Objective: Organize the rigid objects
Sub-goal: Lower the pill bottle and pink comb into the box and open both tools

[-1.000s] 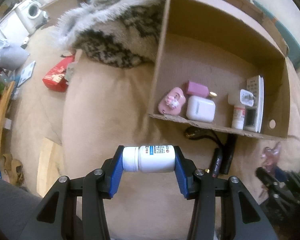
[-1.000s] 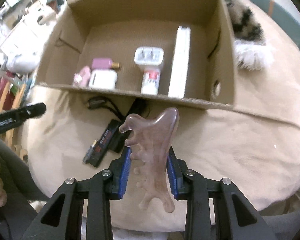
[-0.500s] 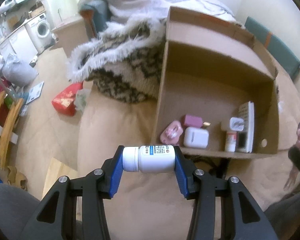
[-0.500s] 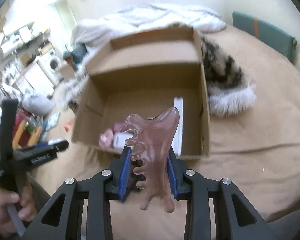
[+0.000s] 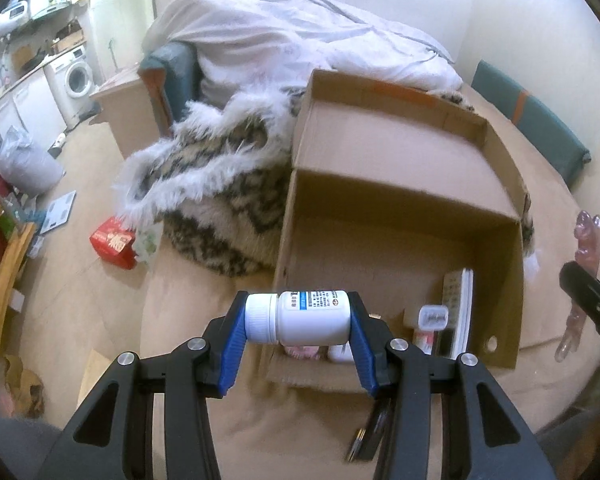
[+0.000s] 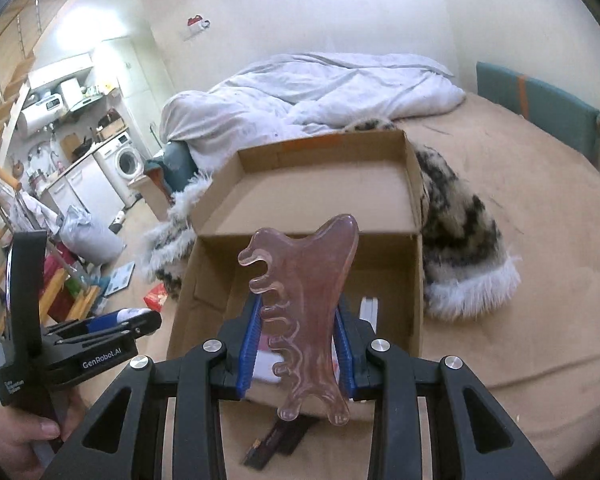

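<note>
Bottle [image 5: 314, 316] sits crosswise between the blue pads [image 5: 233, 340] of the left gripper [image 5: 298, 344], cap toward the left pad and base against the right one; the jaws are clamped on it at a middling width. It hangs in the air in front of the box [image 5: 400, 208], over its near wall.

A pink comb [image 6: 304, 312] stands upright in the right gripper [image 6: 298, 354], gripped narrowly at its lower body between the two pads, teeth facing left and its wide top rising well above the fingertips. It too is held in the air before the box.

The box lies open on a tan bed [image 6: 520, 240]. Inside, near the right wall, a remote [image 5: 458, 312] lies lengthwise, with a white charger [image 5: 433, 316] just beside it. A dark object [image 6: 276, 444] lies on the bed in front of the box. A fur-trimmed blanket [image 5: 216, 184] is bunched against the box's left side.
</note>
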Tool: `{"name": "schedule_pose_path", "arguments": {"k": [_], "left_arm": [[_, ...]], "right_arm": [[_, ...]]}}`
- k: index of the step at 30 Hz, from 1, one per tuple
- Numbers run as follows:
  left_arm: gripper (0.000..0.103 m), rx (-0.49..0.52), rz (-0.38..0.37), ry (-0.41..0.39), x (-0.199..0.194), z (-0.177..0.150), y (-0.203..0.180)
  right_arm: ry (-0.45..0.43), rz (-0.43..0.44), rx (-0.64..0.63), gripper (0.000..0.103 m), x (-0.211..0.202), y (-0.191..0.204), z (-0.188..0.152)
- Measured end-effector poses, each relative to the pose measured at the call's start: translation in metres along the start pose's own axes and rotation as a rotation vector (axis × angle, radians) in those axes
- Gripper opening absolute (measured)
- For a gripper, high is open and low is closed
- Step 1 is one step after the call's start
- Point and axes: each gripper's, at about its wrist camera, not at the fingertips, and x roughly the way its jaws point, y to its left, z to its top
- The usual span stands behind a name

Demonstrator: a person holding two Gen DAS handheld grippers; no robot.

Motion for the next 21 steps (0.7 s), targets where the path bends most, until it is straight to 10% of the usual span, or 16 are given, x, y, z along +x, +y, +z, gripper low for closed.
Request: {"name": "schedule_pose_path", "arguments": {"k": [21], "left_arm": [[0.043, 0.078, -0.079, 0.074, 0.086, 0.010, -0.029]], "right_arm": [[0.175, -0.027, 0.049, 0.035, 0.100, -0.030, 0.009]]}}
